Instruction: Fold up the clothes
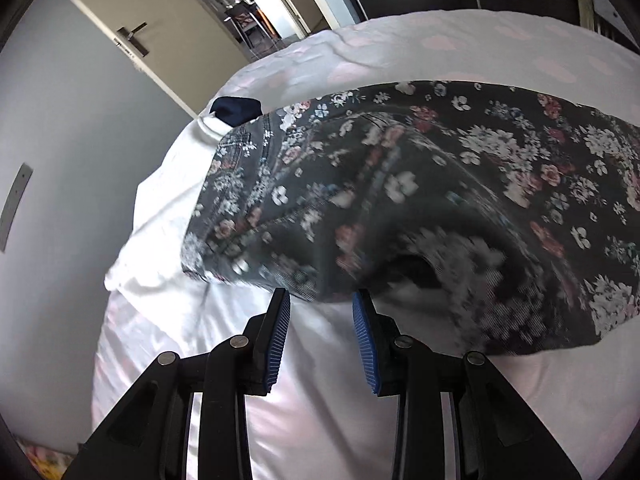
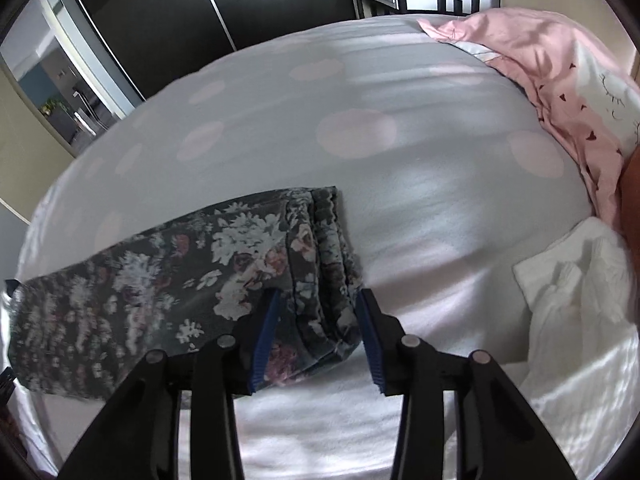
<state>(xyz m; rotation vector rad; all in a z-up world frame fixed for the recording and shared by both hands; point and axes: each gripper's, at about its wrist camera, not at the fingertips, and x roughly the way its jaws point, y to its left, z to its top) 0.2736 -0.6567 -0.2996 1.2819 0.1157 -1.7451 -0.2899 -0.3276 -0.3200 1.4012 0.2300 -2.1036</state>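
Right gripper (image 2: 318, 332): jaws spread, straddling hem end of floral trousers (image 2: 160, 280), pads not pressing. Nearer hand for next fold, my judgement. Trousers lie on bed (image 2: 400, 160), long axis running from right jaws away to left.

Left gripper (image 1: 322, 312): jaws spread, nothing between; blurred cloth edge just beyond tips.

Fabric: dark woven, flower print, stitched seams, limp.

Farther: white garment (image 1: 160, 208), navy item (image 1: 236, 110), pink garment (image 2: 552, 80), white cloth (image 2: 580, 280). Bedsheet pale with pink spots.

No readable text, label, brand, number or sign shows in either view
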